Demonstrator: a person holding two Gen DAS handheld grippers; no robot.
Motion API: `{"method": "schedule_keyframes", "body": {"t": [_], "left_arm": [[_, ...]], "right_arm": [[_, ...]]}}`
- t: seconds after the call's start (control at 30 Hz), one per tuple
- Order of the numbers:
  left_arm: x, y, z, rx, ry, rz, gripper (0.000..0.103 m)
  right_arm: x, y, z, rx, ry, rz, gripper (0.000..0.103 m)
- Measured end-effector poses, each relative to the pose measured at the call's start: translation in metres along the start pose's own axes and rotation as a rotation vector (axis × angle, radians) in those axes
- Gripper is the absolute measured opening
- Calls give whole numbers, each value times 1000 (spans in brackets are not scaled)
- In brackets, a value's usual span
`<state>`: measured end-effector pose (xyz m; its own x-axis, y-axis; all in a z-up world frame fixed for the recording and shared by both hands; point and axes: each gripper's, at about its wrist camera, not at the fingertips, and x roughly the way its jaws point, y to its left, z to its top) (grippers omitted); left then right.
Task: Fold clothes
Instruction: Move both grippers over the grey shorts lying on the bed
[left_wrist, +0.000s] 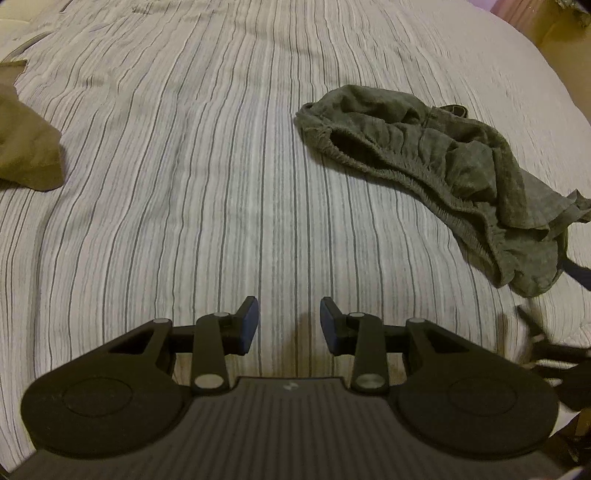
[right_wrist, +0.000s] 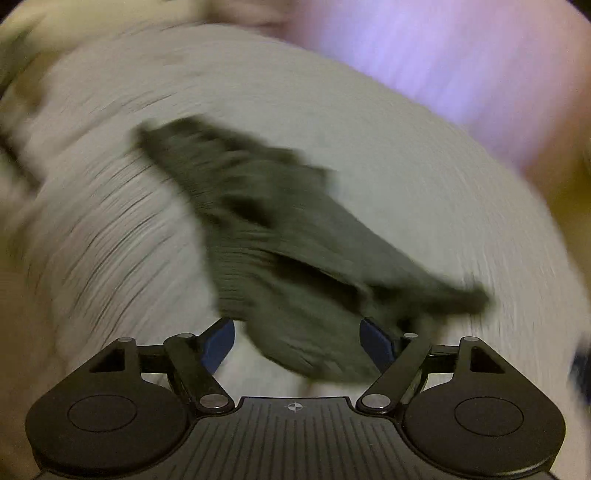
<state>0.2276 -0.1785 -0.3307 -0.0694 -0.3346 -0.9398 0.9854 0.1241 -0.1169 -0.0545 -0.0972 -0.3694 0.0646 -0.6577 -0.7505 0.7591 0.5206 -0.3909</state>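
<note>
My left claw (left_wrist: 289, 321) hangs over the bed (left_wrist: 184, 166), pointing steeply down at bare striped bedspread, its blue pads (left_wrist: 249, 325) partly apart with nothing between them. The dark green shorts (left_wrist: 443, 177) lie crumpled on the bedspread up and to the right of that claw, well clear of it, elastic waistband gaping toward me. A second garment, an olive-brown piece (left_wrist: 29, 147), sits at the left edge of the left wrist view, only partly in frame. A dark blurred shape at the lower right edge there is probably my other claw, too smeared to say more.

My right claw (right_wrist: 297, 341) has its jaws spread wide. The shorts (right_wrist: 280, 236) lie just ahead of it on the bed (right_wrist: 424, 221) (heavy motion blur in this view), and their near end sits between the two pads (right_wrist: 218, 343) in the picture; I cannot tell whether either pad touches the cloth, but they do not clamp it.
</note>
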Motion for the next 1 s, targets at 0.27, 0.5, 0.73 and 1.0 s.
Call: {"method": "schedule_keyframes", "body": {"t": [0.27, 0.5, 0.73, 1.0], "left_arm": [[3, 7, -4, 16, -7, 16, 31], [-6, 10, -8, 24, -17, -42, 31], [-6, -2, -14, 65, 9, -99, 31], [-6, -18, -8, 108, 11, -120, 31]], "right_arm": [[52, 33, -26, -365, -18, -66, 13], [-20, -9, -46, -168, -27, 2, 2], [-47, -53, -116, 7, 376, -115, 42], [-52, -112, -148, 1434, 247, 106, 61]]}}
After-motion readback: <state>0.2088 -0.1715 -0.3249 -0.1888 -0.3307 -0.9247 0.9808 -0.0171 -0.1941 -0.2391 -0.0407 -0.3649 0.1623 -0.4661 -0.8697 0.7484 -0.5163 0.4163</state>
